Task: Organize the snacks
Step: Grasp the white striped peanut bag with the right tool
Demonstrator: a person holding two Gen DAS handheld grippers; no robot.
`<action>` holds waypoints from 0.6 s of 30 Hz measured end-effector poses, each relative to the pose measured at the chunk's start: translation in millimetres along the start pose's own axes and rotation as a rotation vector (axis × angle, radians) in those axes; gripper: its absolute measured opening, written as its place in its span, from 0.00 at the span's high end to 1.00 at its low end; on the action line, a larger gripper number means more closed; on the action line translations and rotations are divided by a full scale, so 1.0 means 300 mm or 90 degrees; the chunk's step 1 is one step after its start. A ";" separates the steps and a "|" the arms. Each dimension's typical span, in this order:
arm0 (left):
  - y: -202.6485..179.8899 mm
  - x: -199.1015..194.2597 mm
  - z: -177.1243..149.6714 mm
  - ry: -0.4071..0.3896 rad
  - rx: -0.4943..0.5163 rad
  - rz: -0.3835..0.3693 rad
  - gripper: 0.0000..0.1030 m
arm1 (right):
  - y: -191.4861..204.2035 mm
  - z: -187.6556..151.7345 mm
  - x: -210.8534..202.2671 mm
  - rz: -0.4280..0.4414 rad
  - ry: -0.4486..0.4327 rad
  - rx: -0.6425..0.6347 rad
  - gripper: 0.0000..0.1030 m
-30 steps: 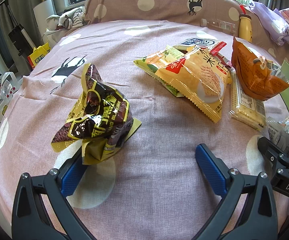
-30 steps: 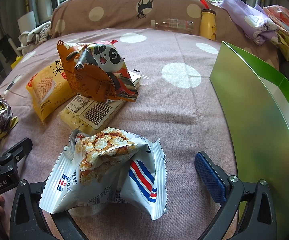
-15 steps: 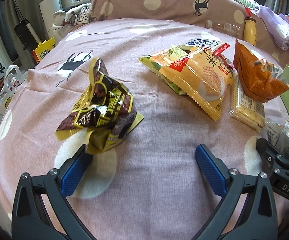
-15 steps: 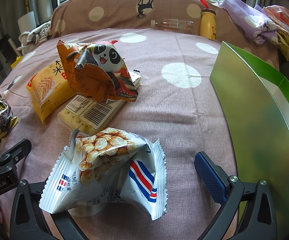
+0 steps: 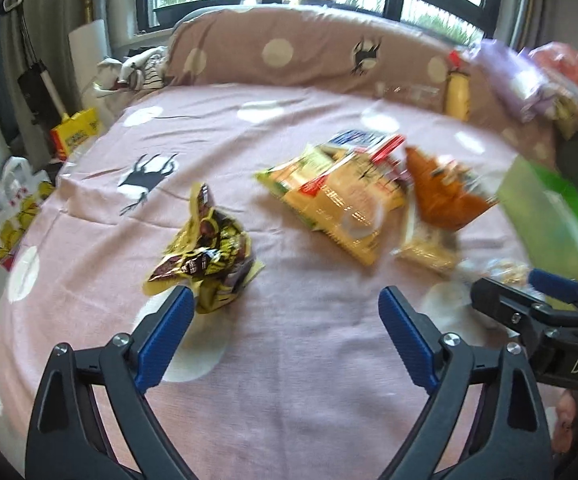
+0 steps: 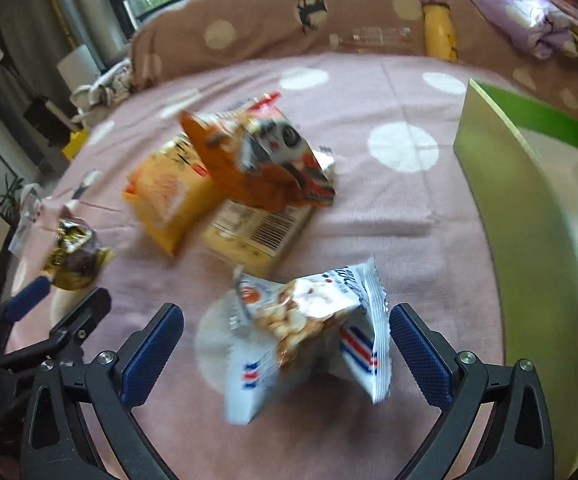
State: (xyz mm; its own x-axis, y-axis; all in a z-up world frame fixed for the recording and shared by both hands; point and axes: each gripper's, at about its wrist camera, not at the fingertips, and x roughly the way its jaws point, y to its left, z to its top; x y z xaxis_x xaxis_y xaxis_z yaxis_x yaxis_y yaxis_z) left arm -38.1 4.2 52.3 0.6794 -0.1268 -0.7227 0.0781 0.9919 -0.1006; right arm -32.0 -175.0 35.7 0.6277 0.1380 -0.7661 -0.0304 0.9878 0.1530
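Both tongs spread wide, nothing gripped: right gripper (image 6: 285,354) straddles white popcorn bag (image 6: 313,332), green box (image 6: 529,216) at 3 o'clock; left gripper (image 5: 285,328), crumpled brown-yellow packet (image 5: 205,268) at 10 o'clock; slick puffy film may squirt out, off-centre pinch

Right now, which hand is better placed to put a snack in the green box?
Right. The white snack bag sits between the open right gripper's fingers, with the green box just beside it. The left gripper is open by the crumpled yellow bag, farther away.
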 end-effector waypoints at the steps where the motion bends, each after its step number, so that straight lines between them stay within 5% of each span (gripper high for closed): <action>1: 0.003 -0.015 0.006 0.000 -0.014 -0.039 0.14 | 0.006 0.005 -0.027 0.004 -0.012 0.000 0.01; 8: -0.088 -0.034 0.025 0.025 -0.035 -0.235 0.29 | -0.079 0.066 -0.093 0.083 -0.038 0.106 0.04; 12: -0.203 -0.017 0.025 0.054 -0.005 -0.280 0.37 | -0.116 0.059 -0.022 0.090 0.021 0.146 0.27; 18: -0.290 0.064 0.023 0.113 0.012 -0.305 0.48 | -0.151 0.053 0.020 0.100 0.054 0.171 0.28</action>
State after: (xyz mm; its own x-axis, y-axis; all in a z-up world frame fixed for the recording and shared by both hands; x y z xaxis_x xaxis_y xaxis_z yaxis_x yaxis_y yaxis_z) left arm -26.6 -84.6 51.9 0.4296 -0.5654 -0.7041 0.3646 0.8220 -0.4376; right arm -14.4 -220.2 34.1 0.5643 0.3035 -0.7678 0.0916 0.9012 0.4235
